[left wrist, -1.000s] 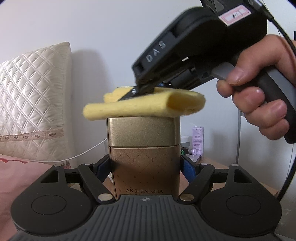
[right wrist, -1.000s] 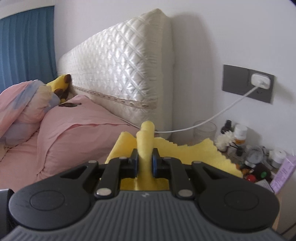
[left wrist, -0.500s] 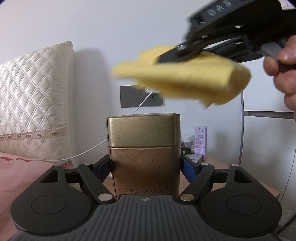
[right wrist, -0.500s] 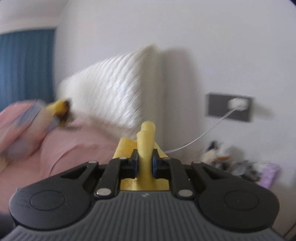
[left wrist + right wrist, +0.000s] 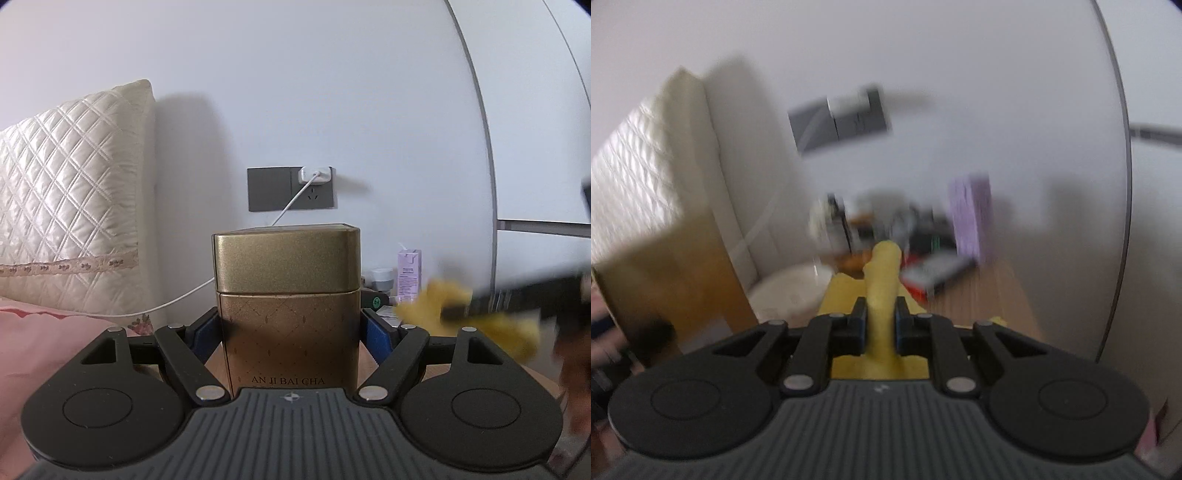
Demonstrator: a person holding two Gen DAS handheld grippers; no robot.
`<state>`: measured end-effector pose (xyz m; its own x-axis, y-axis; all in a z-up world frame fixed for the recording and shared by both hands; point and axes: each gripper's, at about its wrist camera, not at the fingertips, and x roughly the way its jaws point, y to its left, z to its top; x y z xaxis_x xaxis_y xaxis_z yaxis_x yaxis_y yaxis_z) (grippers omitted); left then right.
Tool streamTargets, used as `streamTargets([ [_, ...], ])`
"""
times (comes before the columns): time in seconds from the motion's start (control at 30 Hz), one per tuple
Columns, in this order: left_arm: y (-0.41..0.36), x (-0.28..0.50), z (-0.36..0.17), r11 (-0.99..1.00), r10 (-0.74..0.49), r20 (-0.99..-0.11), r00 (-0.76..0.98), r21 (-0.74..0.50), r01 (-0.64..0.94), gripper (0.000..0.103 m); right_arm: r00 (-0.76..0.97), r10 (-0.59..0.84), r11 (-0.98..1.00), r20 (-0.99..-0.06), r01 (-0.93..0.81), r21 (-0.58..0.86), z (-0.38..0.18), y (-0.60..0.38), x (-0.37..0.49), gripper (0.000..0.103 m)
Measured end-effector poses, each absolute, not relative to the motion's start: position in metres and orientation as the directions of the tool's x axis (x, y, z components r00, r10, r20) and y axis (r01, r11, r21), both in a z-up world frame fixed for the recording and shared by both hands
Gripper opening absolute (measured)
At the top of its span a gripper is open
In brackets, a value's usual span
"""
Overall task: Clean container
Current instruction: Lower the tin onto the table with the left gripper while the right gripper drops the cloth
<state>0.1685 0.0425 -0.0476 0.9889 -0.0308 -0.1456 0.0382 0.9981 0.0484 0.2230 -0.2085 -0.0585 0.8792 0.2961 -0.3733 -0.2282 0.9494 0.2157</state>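
"AN JI BAI CHA" is printed low on the gold tea tin [image 5: 289, 317], which stands upright, lid on, at 6 o'clock in the left wrist view. The left claw [image 5: 291, 332] is clamped on its two sides. The right claw [image 5: 880, 325] is closed on a fold of yellow cloth [image 5: 882, 280]; from the left view that cloth [image 5: 454, 306] is a blur at 4 o'clock, apparently clear of the tin. Motion blur smears the wooden table [image 5: 1001, 295] and its clutter, and the purple carton [image 5: 409, 275] carries unreadable print.
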Motion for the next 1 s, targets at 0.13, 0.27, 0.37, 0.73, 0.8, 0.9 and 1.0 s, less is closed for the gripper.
streamTargets([
  [0.13,0.026,0.151,-0.053,0.999,0.001,-0.144,0.99,0.05,0.006,0.081,0.87,0.235,0.969,-0.434,-0.174,0.175,-0.089,-0.197,0.226,0.015],
  [0.27,0.022,0.148,-0.055,0.999,0.005,-0.145,0.989,0.044,0.002,0.081,0.855,0.194,0.98,-0.481,-0.143,0.141,-0.108,-0.199,0.23,0.015],
  [0.37,0.021,0.149,-0.054,1.0,0.006,-0.157,0.988,0.03,-0.001,0.083,0.858,0.178,0.983,-0.481,-0.14,0.115,-0.112,-0.199,0.232,0.015],
  [0.73,0.011,0.114,-0.039,1.0,0.025,-0.166,0.986,0.017,-0.022,0.101,0.913,0.201,0.977,-0.355,-0.161,0.138,-0.061,-0.201,0.201,0.06],
  [0.8,0.011,0.1,-0.033,1.0,0.022,-0.182,0.983,0.005,-0.022,0.102,0.917,0.21,0.974,-0.339,-0.166,0.155,-0.046,-0.203,0.189,0.061],
  [0.9,0.009,0.079,-0.024,1.0,0.022,-0.184,0.983,0.01,-0.02,0.103,0.913,0.227,0.97,-0.339,-0.181,0.163,-0.027,-0.206,0.166,0.067],
  [1.0,0.009,0.058,-0.019,0.999,0.05,-0.21,0.976,0.019,-0.048,0.103,0.91,0.227,0.971,-0.346,-0.184,0.152,-0.011,-0.21,0.142,0.072],
])
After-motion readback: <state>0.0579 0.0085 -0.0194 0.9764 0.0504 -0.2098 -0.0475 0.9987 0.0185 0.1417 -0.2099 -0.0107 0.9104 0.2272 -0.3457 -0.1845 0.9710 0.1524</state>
